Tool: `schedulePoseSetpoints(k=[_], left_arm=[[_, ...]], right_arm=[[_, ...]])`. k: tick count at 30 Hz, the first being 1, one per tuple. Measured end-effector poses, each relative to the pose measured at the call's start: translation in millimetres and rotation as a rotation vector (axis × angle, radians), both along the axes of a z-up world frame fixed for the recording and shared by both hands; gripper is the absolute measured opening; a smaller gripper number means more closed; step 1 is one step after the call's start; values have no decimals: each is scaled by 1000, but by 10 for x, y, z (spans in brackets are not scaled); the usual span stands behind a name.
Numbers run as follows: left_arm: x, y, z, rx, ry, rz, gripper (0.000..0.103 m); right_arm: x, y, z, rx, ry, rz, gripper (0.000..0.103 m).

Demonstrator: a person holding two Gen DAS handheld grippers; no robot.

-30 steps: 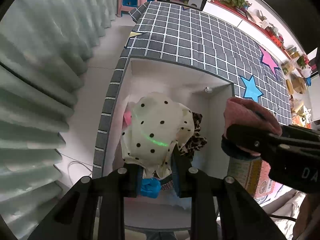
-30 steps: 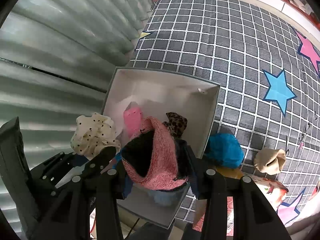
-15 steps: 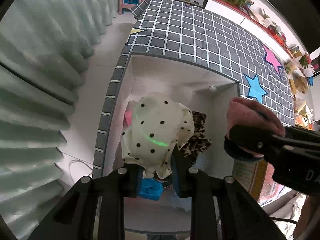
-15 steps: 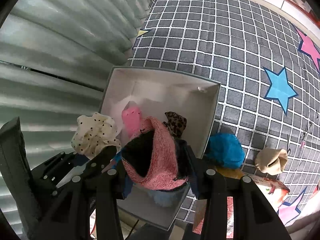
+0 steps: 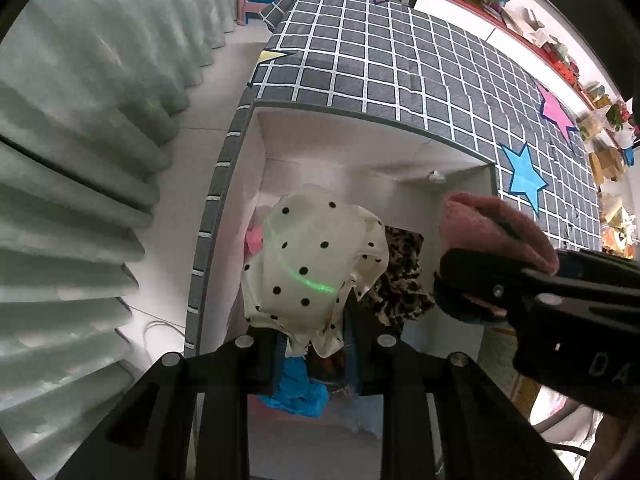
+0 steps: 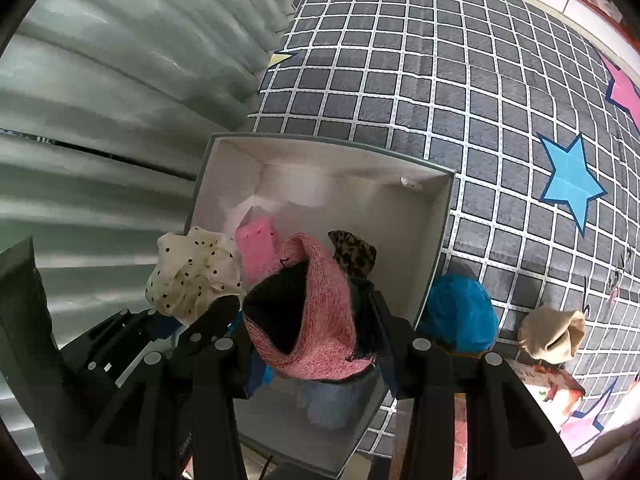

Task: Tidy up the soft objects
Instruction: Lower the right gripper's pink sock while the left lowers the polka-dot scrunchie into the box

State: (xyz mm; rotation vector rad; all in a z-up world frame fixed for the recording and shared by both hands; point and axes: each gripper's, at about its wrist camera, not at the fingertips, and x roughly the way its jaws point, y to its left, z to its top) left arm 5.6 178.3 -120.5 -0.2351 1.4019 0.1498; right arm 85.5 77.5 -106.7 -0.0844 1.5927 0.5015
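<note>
- Cream fabric with black dots, a polka-dot cloth (image 5: 312, 268), was seen clamped between the fingers of the left gripper (image 5: 316, 344), bunched up ahead of the fingertips and held above the white box (image 5: 360, 156); a green light streak was noted across it.
- The left gripper's fingers were found drawn close together on the lower hem of that cloth.
- A pink knitted item (image 6: 316, 312) with a dark lining was observed wedged between the fingers of the right gripper (image 6: 308, 332), its open mouth turned toward the camera; the grip was judged clenched on it.
- From the left wrist view, the right gripper was recorded at the right edge of the box, with the pink knitted item protruding beyond its fingers over the box's right wall.
- From the right wrist view, the polka-dot cloth was located just to the left of the pink knitted item, over the box's left wall.
- Inside the box, a bright pink piece (image 6: 256, 248) and a leopard-print piece (image 6: 354, 252) were noted, with a pale blue item (image 6: 324, 404) lower down.
- The box was seen resting on a grey checked cover (image 6: 400, 60) printed with stars.
- Outside the box, just beside its right wall, a blue fluffy item (image 6: 460, 312) was recorded, and a beige item (image 6: 552, 336) lay further right, apart from it.
</note>
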Motion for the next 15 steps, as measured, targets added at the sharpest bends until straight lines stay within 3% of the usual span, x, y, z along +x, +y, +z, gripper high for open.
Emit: schedulePoseSetpoints(k=[15], left_arm=[[73, 3, -114, 16, 24, 6, 28]], right_arm=[[102, 26, -156, -9, 30, -16, 47]])
